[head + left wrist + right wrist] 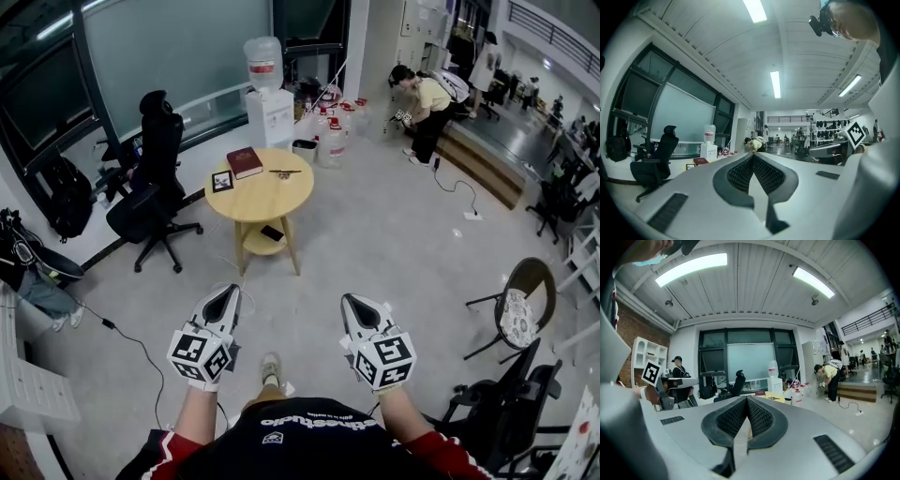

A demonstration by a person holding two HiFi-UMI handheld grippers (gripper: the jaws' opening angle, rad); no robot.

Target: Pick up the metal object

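white and empty, your left gripper is closed. the thin metal object lies on the round wooden table, far ahead and untouched. your right gripper is closed and empty too. the approach and the grasp are both left to do.

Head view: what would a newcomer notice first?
The white left gripper and right gripper, both shut and empty, fill the lower foreground. Ahead stands a round light wooden table carrying a dark red book, with a black office chair at its left.
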